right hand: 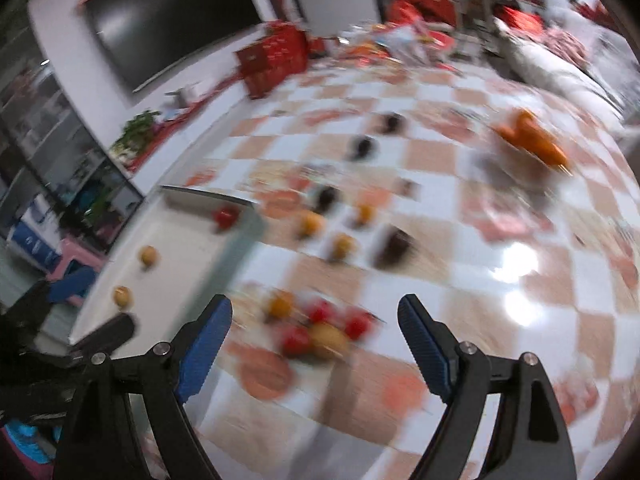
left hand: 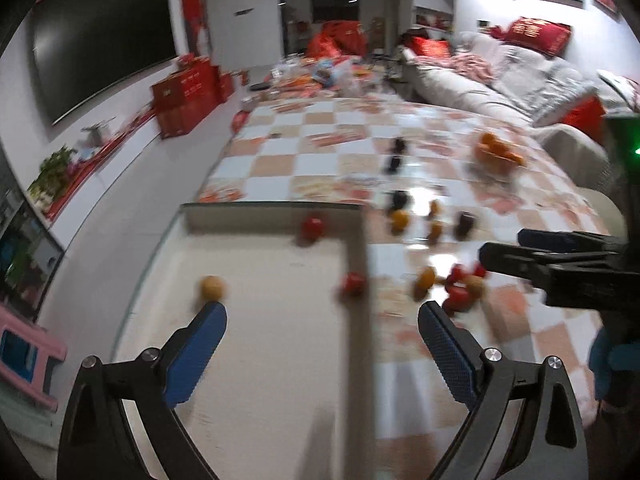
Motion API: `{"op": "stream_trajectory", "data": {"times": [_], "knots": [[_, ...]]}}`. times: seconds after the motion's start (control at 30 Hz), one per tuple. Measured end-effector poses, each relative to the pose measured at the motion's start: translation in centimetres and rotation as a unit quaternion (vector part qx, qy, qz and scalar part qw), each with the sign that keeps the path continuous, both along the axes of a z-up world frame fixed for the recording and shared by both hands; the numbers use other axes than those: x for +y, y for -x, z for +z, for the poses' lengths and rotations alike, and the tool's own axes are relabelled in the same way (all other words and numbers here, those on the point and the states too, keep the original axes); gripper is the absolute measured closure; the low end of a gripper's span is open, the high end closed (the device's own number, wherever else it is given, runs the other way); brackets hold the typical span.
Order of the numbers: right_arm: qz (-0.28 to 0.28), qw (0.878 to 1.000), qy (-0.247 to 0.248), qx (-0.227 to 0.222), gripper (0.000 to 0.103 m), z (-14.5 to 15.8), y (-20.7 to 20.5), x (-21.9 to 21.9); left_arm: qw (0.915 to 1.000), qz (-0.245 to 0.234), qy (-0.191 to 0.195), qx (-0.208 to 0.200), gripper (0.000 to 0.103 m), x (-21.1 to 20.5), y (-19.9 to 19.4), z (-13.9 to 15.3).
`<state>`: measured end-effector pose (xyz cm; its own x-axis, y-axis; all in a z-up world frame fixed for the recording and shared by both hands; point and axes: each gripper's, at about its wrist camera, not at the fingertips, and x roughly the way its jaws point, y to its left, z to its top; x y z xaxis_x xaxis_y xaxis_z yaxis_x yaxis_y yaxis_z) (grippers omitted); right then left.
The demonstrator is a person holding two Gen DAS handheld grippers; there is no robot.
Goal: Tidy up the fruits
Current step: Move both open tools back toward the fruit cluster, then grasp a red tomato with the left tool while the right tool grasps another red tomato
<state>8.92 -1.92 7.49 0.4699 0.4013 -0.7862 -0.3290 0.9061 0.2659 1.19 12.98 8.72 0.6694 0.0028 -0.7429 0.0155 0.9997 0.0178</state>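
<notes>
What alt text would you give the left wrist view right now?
The open left gripper hovers over a shallow white tray that holds a yellow fruit and two red ones. Right of the tray, red, yellow and dark fruits lie scattered on a checked tablecloth; the right gripper enters from the right. The picture is motion-blurred.

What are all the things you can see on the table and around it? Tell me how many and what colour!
tray: one, white, left part of the table
fruits in tray: blurred, at least two red and one yellow-orange
fruit pile: several red and yellow pieces, on the cloth ahead of the right claw
scattered fruits: several, orange and dark, mid-table
bowl of oranges: one, orange fruit, far right of the table
tablecloth: one, orange and white checks
television: one, black, left wall
red boxes: several, below the television
sofa: one, pale, right side
left claw: blue pads, open, over the tray
right claw: blue pads, open, over the pile
</notes>
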Motion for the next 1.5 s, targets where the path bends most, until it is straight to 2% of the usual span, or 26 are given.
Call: {"op": "stream_trajectory", "data": {"times": [0.13, 0.27, 0.43, 0.6, 0.63, 0.7, 0.73, 0.8, 0.93, 1.13, 1.2, 1.37, 1.4, 1.43, 1.5], "knots": [[-0.036, 0.999, 0.012, 0.019, 0.016, -1.7, 0.3, -3.7, 0.9993, -0.037, 0.008, 0.001, 0.006, -3.7, 1.1, 0.2], [-0.044, 0.999, 0.029, 0.01, 0.016, -2.1, 0.8, -5.4, 0.9978, -0.066, -0.001, -0.004, 0.006, -7.2, 1.8, -0.1], [-0.014, 0.998, 0.058, -0.02, 0.016, -2.3, 1.4, -5.9, 0.9968, -0.079, -0.007, -0.004, 0.006, -9.8, 2.0, -1.0], [0.026, 0.997, 0.07, -0.024, 0.017, -3.4, 1.1, -5.5, 0.998, -0.063, 0.003, 0.013, 0.009, -10.5, 1.0, -2.9], [0.034, 0.997, 0.069, -0.024, 0.019, -3.6, 1.0, -5.4, 0.9982, -0.058, 0.001, 0.013, 0.018, -10.6, 0.8, -3.2], [0.048, 0.996, 0.07, -0.026, 0.03, -3.9, 0.8, -5.1, 0.9981, -0.056, -0.005, 0.026, 0.026, -10.7, 0.2, -4.3], [0.058, 0.995, 0.071, -0.026, 0.031, -4.1, 0.6, -4.8, 0.9981, -0.052, -0.005, 0.033, 0.028, -10.7, -0.1, -4.8], [0.077, 0.994, 0.074, -0.029, 0.037, -4.4, 0.4, -4.3, 0.9981, -0.045, -0.004, 0.043, 0.029, -10.4, -0.7, -5.6], [0.119, 0.988, 0.084, -0.044, 0.038, -4.5, 0.1, -2.8, 0.9981, -0.034, -0.01, 0.05, 0.029, -10.1, -1.5, -6.7], [0.151, 0.983, 0.085, -0.061, 0.043, -4.7, -0.9, -1.0, 0.9982, -0.031, -0.026, 0.044, 0.031, -10.2, -3.0, -7.3], [0.161, 0.981, 0.083, -0.066, 0.052, -4.8, -1.1, -0.6, 0.9981, -0.039, -0.018, 0.044, 0.042, -10.3, -3.5, -7.3], [0.178, 0.98, 0.068, -0.065, 0.069, -4.7, -1.6, 0.3, 0.9984, -0.037, -0.012, 0.041, 0.044, -10.3, -4.6, -7.4], [0.179, 0.979, 0.067, -0.066, 0.071, -4.7, -1.7, 0.5, 0.9983, -0.039, -0.009, 0.042, 0.049, -10.3, -4.7, -7.4], [0.181, 0.979, 0.063, -0.063, 0.079, -4.7, -1.8, 0.6, 0.9982, -0.043, -0.002, 0.042, 0.058, -10.4, -4.8, -7.4], [0.175, 0.981, 0.06, -0.061, 0.081, -4.7, -1.7, 0.5, 0.998, -0.046, 0.0, 0.043, 0.063, -10.5, -4.9, -7.4]]}}
